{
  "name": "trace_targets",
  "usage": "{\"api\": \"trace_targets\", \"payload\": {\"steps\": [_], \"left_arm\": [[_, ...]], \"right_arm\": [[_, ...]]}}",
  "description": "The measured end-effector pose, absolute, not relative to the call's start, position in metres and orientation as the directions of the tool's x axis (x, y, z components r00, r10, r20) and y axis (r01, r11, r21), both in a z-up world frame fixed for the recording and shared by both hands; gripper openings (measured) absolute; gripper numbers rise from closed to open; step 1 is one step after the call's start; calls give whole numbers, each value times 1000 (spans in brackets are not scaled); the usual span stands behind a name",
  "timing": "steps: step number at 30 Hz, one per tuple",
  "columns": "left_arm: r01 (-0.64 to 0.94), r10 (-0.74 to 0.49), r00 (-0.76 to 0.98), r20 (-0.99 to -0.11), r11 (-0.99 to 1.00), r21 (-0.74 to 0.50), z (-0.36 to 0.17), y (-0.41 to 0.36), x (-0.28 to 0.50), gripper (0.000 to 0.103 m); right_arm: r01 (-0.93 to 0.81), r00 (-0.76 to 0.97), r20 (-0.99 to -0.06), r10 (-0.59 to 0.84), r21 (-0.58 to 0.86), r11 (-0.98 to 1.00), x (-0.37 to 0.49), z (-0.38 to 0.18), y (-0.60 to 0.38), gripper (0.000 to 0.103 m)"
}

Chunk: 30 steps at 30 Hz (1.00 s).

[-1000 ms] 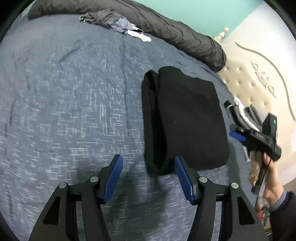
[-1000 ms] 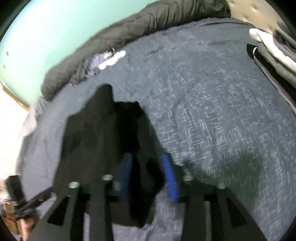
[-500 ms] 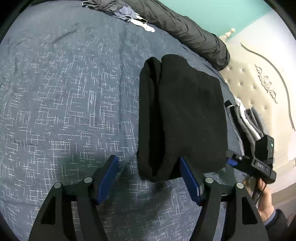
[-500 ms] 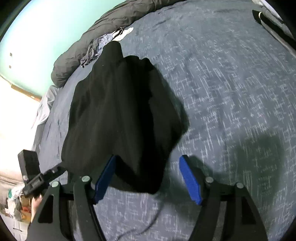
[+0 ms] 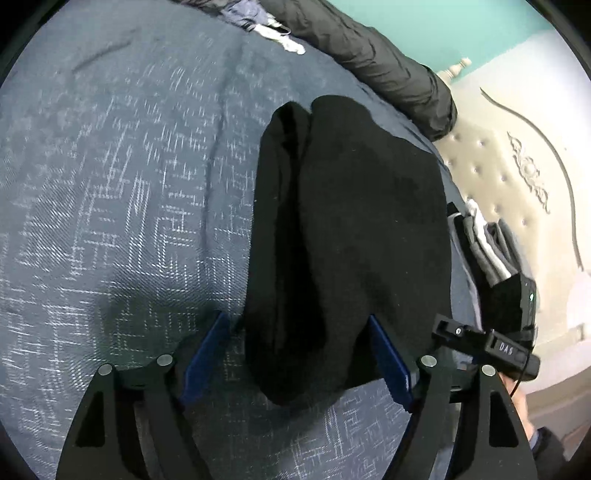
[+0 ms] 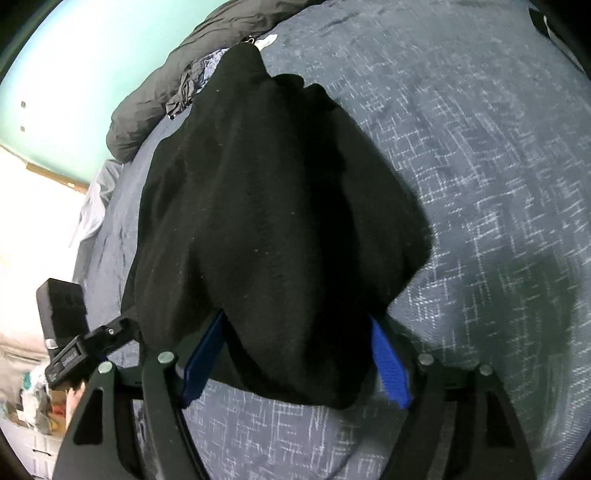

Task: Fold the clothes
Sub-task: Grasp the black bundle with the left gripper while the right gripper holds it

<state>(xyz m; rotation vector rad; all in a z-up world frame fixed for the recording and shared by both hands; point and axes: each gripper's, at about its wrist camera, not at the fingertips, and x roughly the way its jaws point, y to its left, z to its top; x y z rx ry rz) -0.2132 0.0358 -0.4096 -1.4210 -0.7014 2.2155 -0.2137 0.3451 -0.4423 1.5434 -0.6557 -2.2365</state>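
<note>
A folded black garment (image 5: pixel 351 229) lies on the blue-grey patterned bedspread (image 5: pixel 129 177). My left gripper (image 5: pixel 297 332) hangs low over the garment's near end, which lies between its widening jaws. A strip of bedspread shows beside the left blue pad (image 5: pixel 205 354). From the opposite side, my right gripper (image 6: pixel 295 325) straddles another end of the black garment (image 6: pixel 277 221). Its jaws are opening too, and the cloth overlaps both pad tips. Each view catches the other gripper beside the garment: the right gripper (image 5: pixel 484 343) and the left gripper (image 6: pixel 85 347).
A stack of folded clothes (image 5: pixel 484 243) sits by the cream tufted headboard (image 5: pixel 517 166). A rolled dark duvet (image 5: pixel 388 62) lines the bed's far edge, with a few loose garments (image 5: pixel 258 18) in front of it. Bare bedspread (image 6: pixel 498 166) spreads beside the garment.
Both grippers have sunk toward the bed and closed in on the black garment. Their jaws have spread wider, and the garment's ends now sit between them.
</note>
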Motion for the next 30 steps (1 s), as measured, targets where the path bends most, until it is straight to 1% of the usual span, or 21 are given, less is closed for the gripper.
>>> {"api": "trace_targets", "payload": {"steps": [4,5,6,7,9,10,12,13,14,16,19,20,21,22,23,24,27,28,29,30], "left_arm": [[-71,608,-391,-691,-768,-636,-410,38,-215,80],[-74,614,-388,-687,-764,-641,-409,40,-215,77],[-80,622,-384,-682,-759,-646,-409,43,-215,73],[-86,630,-380,-678,-754,-652,-408,45,-215,67],[-93,632,-378,-676,-753,-652,-408,48,-216,66],[-96,631,-378,-678,-755,-649,-408,49,-217,66],[-88,636,-377,-674,-749,-657,-411,48,-220,68],[-80,639,-376,-671,-744,-663,-413,47,-221,71],[-73,642,-376,-668,-740,-669,-415,46,-223,73],[-73,642,-382,-664,-738,-671,-416,45,-225,73],[-79,639,-381,-668,-742,-666,-416,48,-227,72],[-82,638,-382,-669,-744,-663,-416,50,-227,70],[-88,639,-382,-668,-744,-662,-415,52,-226,66],[-96,641,-380,-666,-744,-661,-413,55,-226,55],[-105,640,-380,-668,-748,-656,-411,58,-226,48],[-117,630,-383,-676,-759,-640,-408,61,-225,47],[-144,607,-391,-692,-783,-605,-402,64,-225,47],[-140,607,-391,-692,-782,-607,-404,62,-225,52],[-129,606,-390,-693,-781,-611,-408,59,-226,59],[-120,605,-389,-695,-781,-613,-410,58,-228,63]], "right_arm": [[26,-355,-771,-530,558,-829,-219,-441,341,76],[33,-359,-768,-530,557,-830,-221,-439,339,74],[40,-362,-767,-530,556,-831,-222,-438,338,70],[46,-361,-766,-532,555,-831,-223,-437,337,68],[73,-364,-762,-535,550,-832,-223,-432,337,55],[86,-364,-762,-535,545,-834,-223,-431,336,54],[99,-353,-770,-532,534,-839,-224,-431,335,54],[92,-350,-768,-536,541,-836,-225,-433,336,54],[82,-346,-766,-542,551,-831,-228,-435,336,57],[56,-341,-762,-551,569,-821,-235,-441,336,62],[62,-347,-764,-544,560,-826,-235,-443,334,63],[68,-350,-765,-540,555,-829,-235,-443,333,62],[74,-353,-767,-536,548,-833,-234,-443,333,61],[81,-355,-769,-531,541,-837,-232,-442,333,58],[88,-360,-770,-527,534,-841,-231,-440,332,51],[98,-369,-768,-523,527,-844,-230,-438,329,46],[112,-381,-762,-524,525,-844,-229,-437,327,46],[103,-376,-758,-533,537,-837,-230,-441,331,48],[85,-370,-753,-543,555,-828,-231,-445,334,57],[63,-365,-749,-552,572,-818,-233,-449,337,61]]}}
